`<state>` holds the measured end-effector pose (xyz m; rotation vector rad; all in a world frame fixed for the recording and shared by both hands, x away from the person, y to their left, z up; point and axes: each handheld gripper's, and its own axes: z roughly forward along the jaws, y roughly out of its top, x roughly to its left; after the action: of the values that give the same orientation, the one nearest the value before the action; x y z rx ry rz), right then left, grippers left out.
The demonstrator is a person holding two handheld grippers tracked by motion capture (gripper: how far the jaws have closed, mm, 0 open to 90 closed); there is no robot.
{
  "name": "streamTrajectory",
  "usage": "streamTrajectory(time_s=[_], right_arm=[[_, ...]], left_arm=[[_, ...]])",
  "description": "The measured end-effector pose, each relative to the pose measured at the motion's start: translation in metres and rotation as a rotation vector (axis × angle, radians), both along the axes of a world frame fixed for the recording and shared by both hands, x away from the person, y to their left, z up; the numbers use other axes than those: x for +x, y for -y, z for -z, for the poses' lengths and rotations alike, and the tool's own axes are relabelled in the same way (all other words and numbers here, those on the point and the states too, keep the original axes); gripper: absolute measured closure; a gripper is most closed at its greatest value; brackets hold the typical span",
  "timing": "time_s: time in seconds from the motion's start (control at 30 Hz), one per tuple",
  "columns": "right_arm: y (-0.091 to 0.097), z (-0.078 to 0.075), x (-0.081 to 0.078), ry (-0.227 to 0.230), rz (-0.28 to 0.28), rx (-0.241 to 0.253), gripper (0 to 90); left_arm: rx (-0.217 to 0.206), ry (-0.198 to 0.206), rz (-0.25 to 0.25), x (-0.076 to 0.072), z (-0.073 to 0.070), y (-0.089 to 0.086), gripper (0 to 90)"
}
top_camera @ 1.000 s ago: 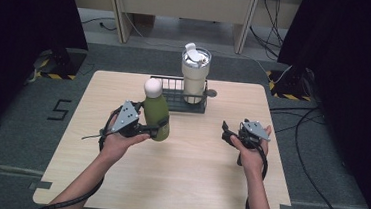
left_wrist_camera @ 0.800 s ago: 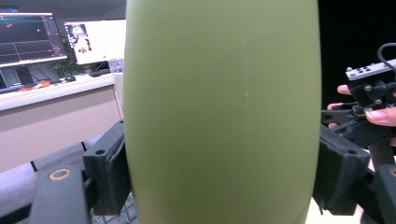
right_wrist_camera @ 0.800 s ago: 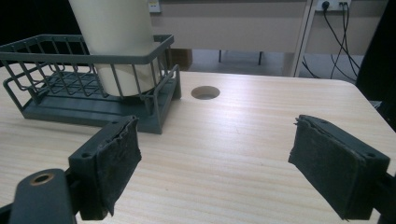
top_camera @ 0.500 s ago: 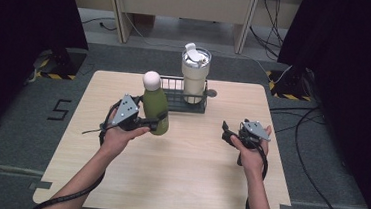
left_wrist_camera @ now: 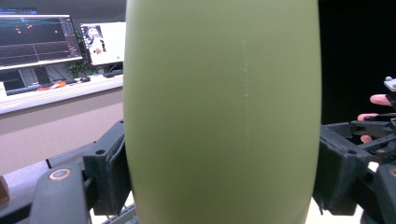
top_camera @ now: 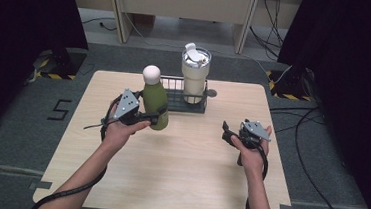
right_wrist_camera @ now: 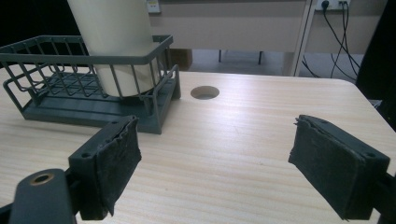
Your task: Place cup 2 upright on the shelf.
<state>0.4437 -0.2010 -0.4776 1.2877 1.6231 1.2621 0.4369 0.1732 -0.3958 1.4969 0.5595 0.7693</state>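
A green bottle [top_camera: 154,102] with a round white cap [top_camera: 151,73] stands upright in my left gripper [top_camera: 156,117], held clear of the wooden table [top_camera: 183,169] just left of a dark wire basket [top_camera: 171,103]. In the left gripper view the bottle [left_wrist_camera: 219,112] sits between the two black pads [left_wrist_camera: 109,172], which press on its sides. My right gripper [top_camera: 229,133] hovers low over the table's right half, its pads [right_wrist_camera: 116,163] wide apart with nothing between them [right_wrist_camera: 229,172].
A cream tumbler [top_camera: 195,75] with a lid stands in the basket's right end [right_wrist_camera: 154,51] at the far middle of the table. A round hole [right_wrist_camera: 204,92] in the tabletop lies just right of the basket. Dark curtains flank the table.
My left gripper has carried the green bottle slightly up and away, nearer the basket. The right hand has stayed where it was.
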Motion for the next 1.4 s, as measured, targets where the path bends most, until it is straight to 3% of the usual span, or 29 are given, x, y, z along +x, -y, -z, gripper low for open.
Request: streamTrajectory(time_s=[0.4, 1.4], right_arm=[[-0.001, 0.001, 0.000, -0.002, -0.002, -0.002, 15.1], [0.001, 0.002, 0.001, -0.003, -0.004, 0.000, 15.1]], left_arm=[[-0.013, -0.016, -0.035, 0.013, -0.001, 0.002, 20.6], [-0.029, 0.011, -0.093, 0.041, -0.018, 0.008, 20.6]])
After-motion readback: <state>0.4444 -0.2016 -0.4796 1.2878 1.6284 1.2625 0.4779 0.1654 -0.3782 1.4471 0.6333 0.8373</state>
